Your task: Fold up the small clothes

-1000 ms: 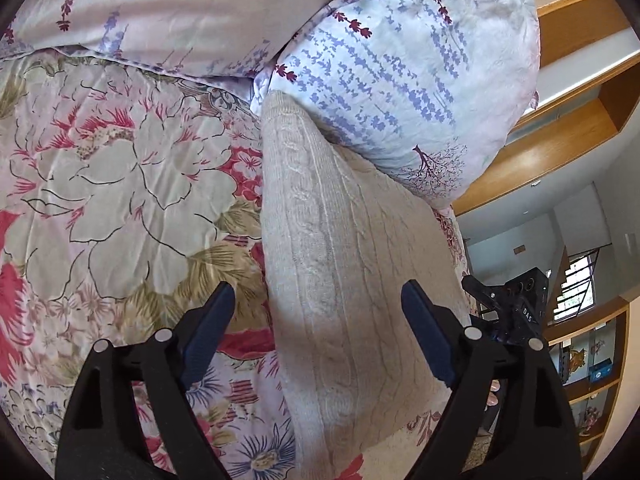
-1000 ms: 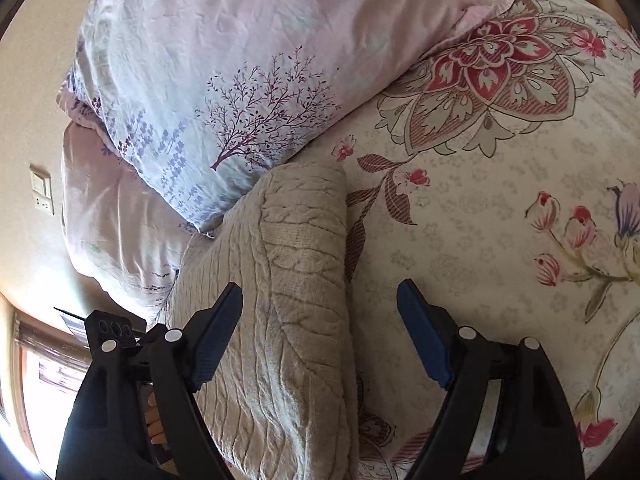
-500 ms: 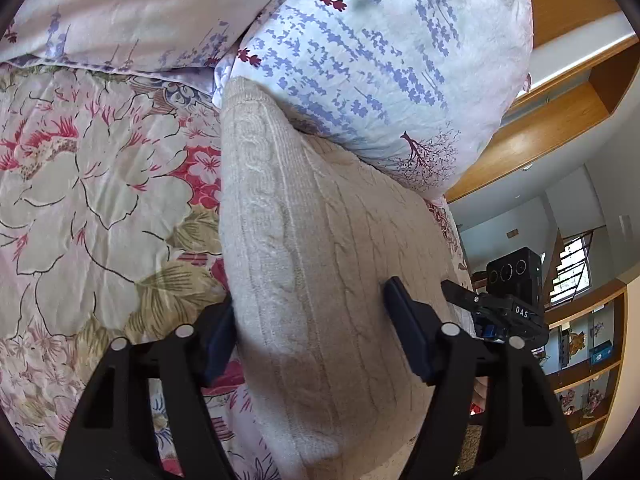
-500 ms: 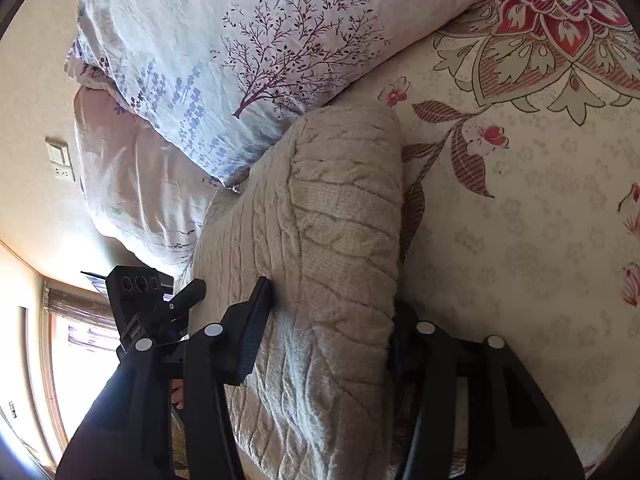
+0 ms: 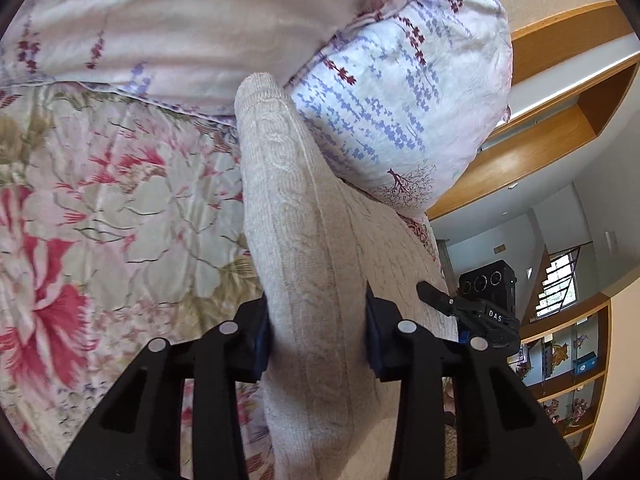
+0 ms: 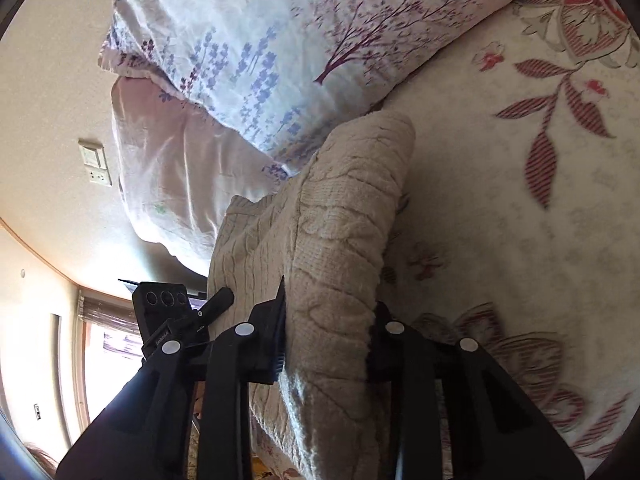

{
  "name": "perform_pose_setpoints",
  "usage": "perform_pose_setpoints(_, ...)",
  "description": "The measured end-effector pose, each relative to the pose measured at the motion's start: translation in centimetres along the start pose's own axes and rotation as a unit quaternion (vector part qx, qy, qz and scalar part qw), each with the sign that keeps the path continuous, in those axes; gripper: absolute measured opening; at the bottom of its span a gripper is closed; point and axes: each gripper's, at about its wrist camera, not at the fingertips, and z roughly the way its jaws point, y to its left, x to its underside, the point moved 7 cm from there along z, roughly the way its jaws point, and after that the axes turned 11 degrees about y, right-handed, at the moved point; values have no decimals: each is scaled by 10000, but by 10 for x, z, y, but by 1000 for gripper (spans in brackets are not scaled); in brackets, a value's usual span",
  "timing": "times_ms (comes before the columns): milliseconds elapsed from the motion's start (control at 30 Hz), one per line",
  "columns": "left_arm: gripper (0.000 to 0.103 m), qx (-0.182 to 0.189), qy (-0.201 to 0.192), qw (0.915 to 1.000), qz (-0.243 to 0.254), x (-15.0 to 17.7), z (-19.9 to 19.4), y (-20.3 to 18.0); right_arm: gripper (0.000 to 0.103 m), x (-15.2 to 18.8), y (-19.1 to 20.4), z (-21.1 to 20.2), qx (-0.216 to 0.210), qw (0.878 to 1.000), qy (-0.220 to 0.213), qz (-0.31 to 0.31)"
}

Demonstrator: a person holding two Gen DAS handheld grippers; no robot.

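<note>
Beige cable-knit sweater [image 5: 304, 264] lies folded on the floral bedspread [image 5: 100, 216], its far end pushed up against the lavender-print pillow [image 5: 400, 92] at the head of the bed. In the left wrist view the left gripper [image 5: 316, 332] has its jaws closing on one folded edge of the knit, the blue pads pressed into the fabric on both sides so that the edge stands up as a thick ridge between them. In the right wrist view the right gripper [image 6: 326, 332] is likewise closing on the opposite edge of the sweater [image 6: 340, 216], with the bunched knit squeezed between its pads and rising toward the pillow [image 6: 280, 48]. Each camera catches the other gripper's black housing across the garment. A second, pinkish pillow [image 6: 168, 168] is stacked beneath the printed one, beside a wall with a switch plate [image 6: 94, 166]. Behind the bed in the left view, wooden shelves [image 5: 568, 380] hold small items, among them a blue box and some figurines, too small to identify further. The bedspread [image 6: 520, 200] stretches out to the right of the sweater.
</note>
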Motion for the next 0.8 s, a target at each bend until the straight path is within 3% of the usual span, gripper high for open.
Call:
perform_pose_setpoints(167, 37, -323, -6, 9994, -121, 11, -38, 36, 24, 21, 21, 42, -218, 9995, 172, -167)
perform_pose_setpoints(233, 38, -465, 98, 9987, -179, 13, -43, 54, 24, 29, 21, 57, -105, 9995, 205, -201)
perform_pose_setpoints(333, 42, -329, 160, 9986, -376, 13, -34, 80, 25, 35, 18, 63, 118, 9996, -24, -242)
perform_pose_setpoints(400, 50, -315, 64, 9986, -430, 12, -28, 86, 28, 37, 12, 64, 261, 9994, -59, -229)
perform_pose_setpoints(500, 56, -722, -164, 9971, -169, 15, -36, 76, 34, 40, 12, 53, 623, 9972, -158, -384)
perform_pose_setpoints(600, 59, -1432, -741, 9859, 440, 23, -60, 51, 35, 41, 22, 30, 887, 9914, -603, -752)
perform_pose_setpoints(667, 63, -1619, -1119, 9762, 913, 33, -75, 27, 34, 42, 23, 26, 946, 9899, -609, -867)
perform_pose_setpoints(700, 65, -1693, -1237, 9709, 1153, 39, -79, 15, 29, 43, 23, 27, 1025, 9888, -570, -921)
perform_pose_setpoints(733, 66, -1786, -1292, 9658, 1366, 44, -79, 4, 18, 43, 21, 28, 1173, 9863, -573, -1006)
perform_pose_setpoints(800, 66, -1987, -1218, 9565, 1752, 53, -69, -14, 14, 42, 19, 31, 1474, 9801, -643, -1163)
